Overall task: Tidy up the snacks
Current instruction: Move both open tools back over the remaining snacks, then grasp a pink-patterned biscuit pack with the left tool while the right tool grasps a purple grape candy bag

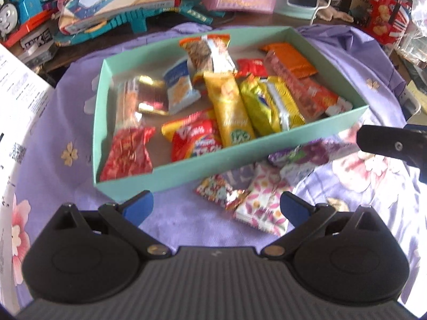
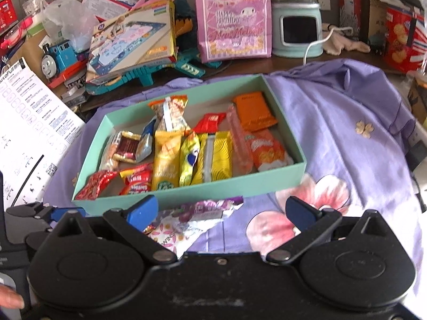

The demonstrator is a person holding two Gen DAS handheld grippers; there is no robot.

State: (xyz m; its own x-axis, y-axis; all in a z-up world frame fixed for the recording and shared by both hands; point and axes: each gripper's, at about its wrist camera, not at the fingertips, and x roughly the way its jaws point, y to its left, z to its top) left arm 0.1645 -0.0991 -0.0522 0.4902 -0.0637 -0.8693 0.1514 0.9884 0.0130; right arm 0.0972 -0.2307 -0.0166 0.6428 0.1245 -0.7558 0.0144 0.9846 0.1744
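Right now the snacks that are not put away lie on the purple flowered cloth (image 1: 170, 218), just in front of the green box (image 1: 186, 170). A white packet with pink leaves (image 1: 263, 209) sits between the fingers of the left claw (image 1: 216, 205), a bit ahead of them. Touching it on the left is a shiny colourful candy packet (image 1: 218, 190). A purple grape packet (image 1: 299, 157) lies further back, close to the box wall.

The left claw is wide open and holds nothing. It hangs over the cloth, pointing at the box.

The right claw (image 2: 222, 209) is wide open too, with nothing in it. In its view the purple grape packet (image 2: 202, 209) and the white packet (image 2: 178, 233) lie near its left finger, partly hidden under it. The left claw's tip shows at the left edge of this view.

Inside the green box (image 2: 275, 184) many snacks lie side by side: a long yellow bar (image 1: 230, 109), an orange packet (image 1: 289, 56), a red packet (image 1: 126, 152) in the near left corner.

Behind the box the worktop (image 2: 267, 65) is crowded with a blue toy train (image 2: 57, 57), a pink gift bag (image 2: 232, 16) and boxes.
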